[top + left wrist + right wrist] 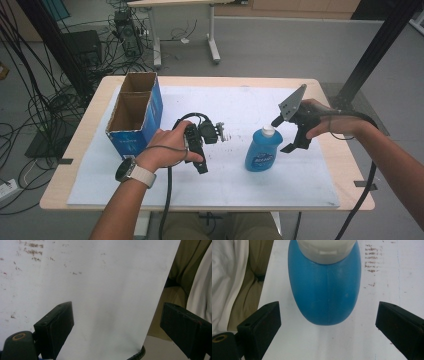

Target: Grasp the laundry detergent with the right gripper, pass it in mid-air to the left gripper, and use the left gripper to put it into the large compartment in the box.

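A blue bottle point(262, 152) with a white cap point(268, 131) stands upright on the white sheet point(240, 107), right of the table's middle. My right gripper point(282, 135) hovers at its right, near the cap, jaws spread. In the right gripper view the bottle point(324, 290) sits just ahead of the right gripper point(329, 308), and neither pad touches it. My left gripper point(200, 162) is left of the bottle, pointing down at the sheet. In the left gripper view the left gripper point(117, 310) is open over bare sheet point(100, 277).
An open-topped blue cardboard box point(150, 112) with two compartments stands at the table's left. The sheet's front edge and the person's lap point(180, 270) lie close behind the left jaws. Cables point(45, 100) crowd the floor at the left; another table's legs point(212, 40) stand beyond.
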Demonstrator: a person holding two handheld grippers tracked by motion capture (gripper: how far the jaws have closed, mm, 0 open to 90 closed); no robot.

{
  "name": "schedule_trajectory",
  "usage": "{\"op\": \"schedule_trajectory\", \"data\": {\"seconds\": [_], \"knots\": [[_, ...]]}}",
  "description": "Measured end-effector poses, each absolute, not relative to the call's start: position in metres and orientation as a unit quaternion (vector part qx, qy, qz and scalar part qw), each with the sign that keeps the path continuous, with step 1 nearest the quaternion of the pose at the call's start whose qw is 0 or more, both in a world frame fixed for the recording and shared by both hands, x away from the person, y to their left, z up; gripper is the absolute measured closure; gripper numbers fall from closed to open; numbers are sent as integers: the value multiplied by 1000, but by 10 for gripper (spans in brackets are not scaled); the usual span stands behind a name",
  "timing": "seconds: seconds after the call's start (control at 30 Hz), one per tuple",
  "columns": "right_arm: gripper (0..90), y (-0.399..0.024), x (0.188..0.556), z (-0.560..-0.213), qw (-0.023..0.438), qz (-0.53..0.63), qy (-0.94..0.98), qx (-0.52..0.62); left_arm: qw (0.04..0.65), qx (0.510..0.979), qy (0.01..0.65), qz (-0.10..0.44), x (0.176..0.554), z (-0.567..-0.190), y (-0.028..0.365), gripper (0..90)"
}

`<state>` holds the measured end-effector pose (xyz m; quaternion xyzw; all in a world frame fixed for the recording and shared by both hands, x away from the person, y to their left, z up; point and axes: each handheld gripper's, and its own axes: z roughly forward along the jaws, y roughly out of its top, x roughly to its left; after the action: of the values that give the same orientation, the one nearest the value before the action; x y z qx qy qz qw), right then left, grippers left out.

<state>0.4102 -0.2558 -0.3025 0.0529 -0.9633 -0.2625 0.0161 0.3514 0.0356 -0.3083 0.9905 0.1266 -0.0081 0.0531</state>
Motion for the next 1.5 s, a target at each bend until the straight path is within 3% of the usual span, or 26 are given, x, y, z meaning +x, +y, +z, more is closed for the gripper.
{"op": "schedule_trajectory", "data": {"seconds": [1.5], "knots": [[72,-251,411,-311,24,-272,-960,59,57,989,134,-5,350,-306,38,121]]}}
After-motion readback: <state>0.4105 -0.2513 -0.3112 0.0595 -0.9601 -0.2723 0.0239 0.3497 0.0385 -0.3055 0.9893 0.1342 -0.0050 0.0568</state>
